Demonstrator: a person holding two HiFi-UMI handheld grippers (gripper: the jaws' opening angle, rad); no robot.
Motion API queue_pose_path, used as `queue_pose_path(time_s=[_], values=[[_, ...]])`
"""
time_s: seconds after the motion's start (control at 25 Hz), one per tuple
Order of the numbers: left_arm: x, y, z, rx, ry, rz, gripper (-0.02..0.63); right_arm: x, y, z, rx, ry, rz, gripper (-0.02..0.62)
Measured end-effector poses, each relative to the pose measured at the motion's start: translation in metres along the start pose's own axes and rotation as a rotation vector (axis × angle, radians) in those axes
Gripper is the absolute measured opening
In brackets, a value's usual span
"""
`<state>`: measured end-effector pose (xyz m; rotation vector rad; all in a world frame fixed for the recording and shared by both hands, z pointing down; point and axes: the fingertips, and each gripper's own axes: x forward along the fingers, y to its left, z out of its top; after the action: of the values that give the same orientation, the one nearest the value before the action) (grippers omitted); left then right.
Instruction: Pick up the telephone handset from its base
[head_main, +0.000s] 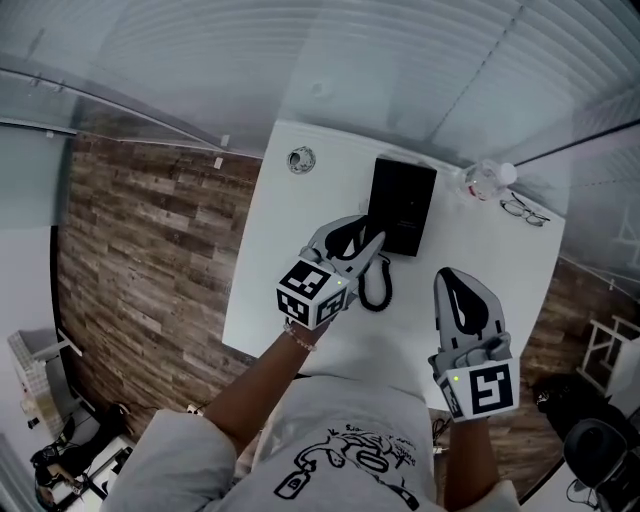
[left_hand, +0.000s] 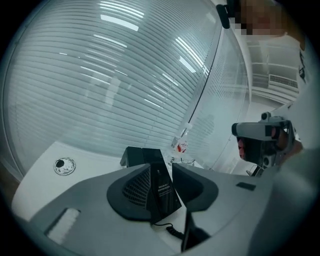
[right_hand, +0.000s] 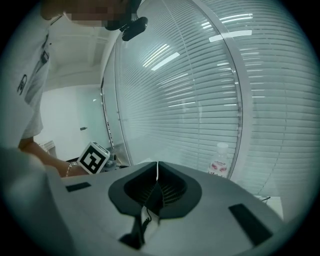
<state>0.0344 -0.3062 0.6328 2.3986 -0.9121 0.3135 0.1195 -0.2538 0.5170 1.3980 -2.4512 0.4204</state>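
A black telephone (head_main: 403, 205) lies on the white table (head_main: 290, 270), and its coiled cord (head_main: 376, 288) trails toward me. Handset and base merge into one black block in the head view. My left gripper (head_main: 376, 240) is at the phone's near left corner. In the left gripper view its jaws (left_hand: 161, 167) stand apart, with the black handset (left_hand: 162, 192) in the gap between them and the base (left_hand: 134, 156) beyond. I cannot see the pads pressing on it. My right gripper (head_main: 447, 272) hovers right of the cord with its jaws (right_hand: 157, 167) shut and empty.
A clear bottle (head_main: 485, 180) and a pair of glasses (head_main: 523, 210) sit at the table's far right corner. A round metal grommet (head_main: 301, 159) is set in the far left of the top. Window blinds rise behind the table. Wood floor lies to the left.
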Motion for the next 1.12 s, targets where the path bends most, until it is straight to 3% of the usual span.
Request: queue_pose_path(time_s=[0.56,0.76,0.88,1.12], values=[[0.049,0.054,-0.038,-0.102,0.054,0.051,0.169,0.022,-0.011,-0.022,0.029,0.048,0.014,0.006],[0.061,0.059,-0.045,-0.133,0.049,0.020,0.176,0.024,-0.011,-0.030,0.039,0.069,0.017,0.006],[0.062,0.057,-0.044,-0.118,0.023,-0.003,0.156,0.026,-0.012,-0.034,0.042,0.073,0.018,0.006],[0.057,0.057,-0.042,-0.179,0.017,0.020,0.121,0.027,-0.013,-0.034,0.044,0.078,0.017,0.006]])
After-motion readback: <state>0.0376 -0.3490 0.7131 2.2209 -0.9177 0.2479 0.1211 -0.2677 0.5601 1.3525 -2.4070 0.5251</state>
